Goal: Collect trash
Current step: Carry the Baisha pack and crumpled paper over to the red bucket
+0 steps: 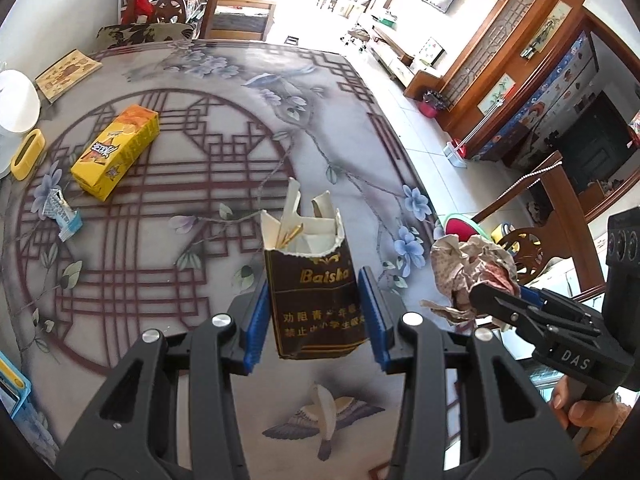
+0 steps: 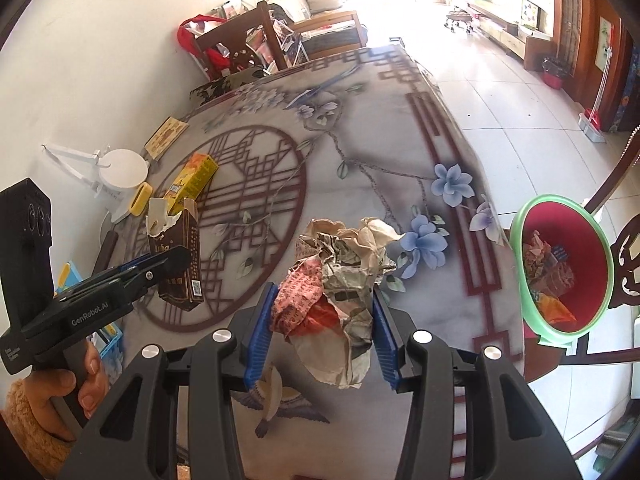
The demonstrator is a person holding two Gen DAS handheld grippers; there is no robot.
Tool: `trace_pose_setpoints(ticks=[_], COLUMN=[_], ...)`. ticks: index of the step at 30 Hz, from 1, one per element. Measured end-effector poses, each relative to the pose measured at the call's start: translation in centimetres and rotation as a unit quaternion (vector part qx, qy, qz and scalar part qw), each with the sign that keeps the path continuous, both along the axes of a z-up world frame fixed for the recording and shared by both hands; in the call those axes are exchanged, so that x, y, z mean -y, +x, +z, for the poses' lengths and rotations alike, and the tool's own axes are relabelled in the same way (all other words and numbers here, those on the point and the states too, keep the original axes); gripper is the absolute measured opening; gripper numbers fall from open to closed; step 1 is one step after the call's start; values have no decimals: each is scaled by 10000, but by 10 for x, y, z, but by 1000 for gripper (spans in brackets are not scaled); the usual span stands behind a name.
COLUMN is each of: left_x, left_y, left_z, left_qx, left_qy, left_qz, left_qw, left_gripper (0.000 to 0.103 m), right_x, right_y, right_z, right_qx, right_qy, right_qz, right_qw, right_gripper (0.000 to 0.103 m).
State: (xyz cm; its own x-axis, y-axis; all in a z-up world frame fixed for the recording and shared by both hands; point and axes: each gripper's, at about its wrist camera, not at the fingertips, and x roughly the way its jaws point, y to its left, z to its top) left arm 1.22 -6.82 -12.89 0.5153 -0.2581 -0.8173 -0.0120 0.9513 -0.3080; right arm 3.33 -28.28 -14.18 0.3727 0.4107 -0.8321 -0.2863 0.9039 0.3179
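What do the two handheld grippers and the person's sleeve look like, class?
Both grippers, left gripper and right gripper, are black plastic with silver bolts and ribbed blue pads on the fingers. White lettering marks their bodies. A fuzzy tan sleeve covers one wrist.

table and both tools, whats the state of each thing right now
left tool: shut on the brown carton, lifted off the table
brown carton: top torn open, scraps sticking out
right tool: shut on the crumpled paper wad, lifted
crumpled paper wad: balled up
yellow box: lying flat on the table
bin: open, trash already inside
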Motion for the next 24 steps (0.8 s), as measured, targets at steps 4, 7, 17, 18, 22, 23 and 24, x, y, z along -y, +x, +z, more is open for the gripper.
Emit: trace_pose_setpoints(ticks=[4, 7, 17, 18, 22, 23, 24], left_x=[5, 7, 24, 27, 37, 40, 43], left_y=[2, 3, 9, 10, 10, 11, 11], left_z=[0, 0, -1, -2, -3, -3, -3], left_qx=[-9, -16, -49, -57, -85, -90, -95], left_qy=[-11, -7, 0, 2, 9, 15, 20], left_qz=[1, 6, 52, 50, 40, 38, 34], left_qw=[10000, 10000, 10000, 10000, 10000, 10000, 9999], left_gripper=[41, 41, 41, 41, 41, 41, 41], right_x=[6, 11, 29, 32, 46, 50, 52], right_y=[3, 5, 12, 13, 15, 15, 15], right_z=[1, 1, 0, 0, 0, -1, -1], right_qx=[7, 11, 8, 4, -1, -5, -7], right_qy=[-7, -5, 17, 21, 50, 58, 63], right_qz=[-25, -38, -59, -64, -93, -105, -116], right_qw=[10000, 10000, 10000, 10000, 9999, 9999, 9999], right_gripper=[44, 44, 45, 45, 45, 45, 45])
